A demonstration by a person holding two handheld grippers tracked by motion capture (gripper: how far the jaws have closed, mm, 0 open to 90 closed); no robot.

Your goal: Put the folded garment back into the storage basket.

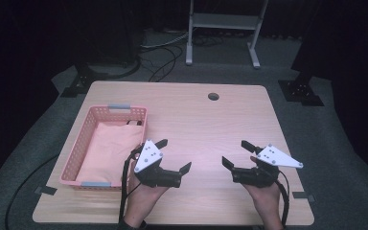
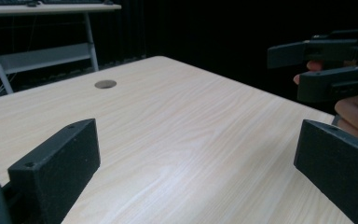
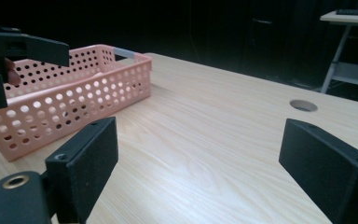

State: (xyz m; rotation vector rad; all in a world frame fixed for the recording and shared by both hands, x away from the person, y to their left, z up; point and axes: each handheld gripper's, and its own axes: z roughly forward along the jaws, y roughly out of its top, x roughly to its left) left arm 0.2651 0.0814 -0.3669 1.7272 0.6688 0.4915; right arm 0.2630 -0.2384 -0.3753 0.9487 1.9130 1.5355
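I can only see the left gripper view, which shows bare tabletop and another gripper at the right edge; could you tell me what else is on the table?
Observer: A pink perforated basket stands on the left part of the table, seen from the high view.
Operator: Thank you. Is anything inside it?
Observer: Yes, a folded peach cloth lies in it, covering most of the bottom.
Operator: And is my left gripper near that basket?
Observer: The left gripper is just right of the basket, apart from it, jaws open with nothing between them.
Operator: How about the right gripper?
Observer: The right gripper faces the left one across bare wood, its jaws open and empty too.
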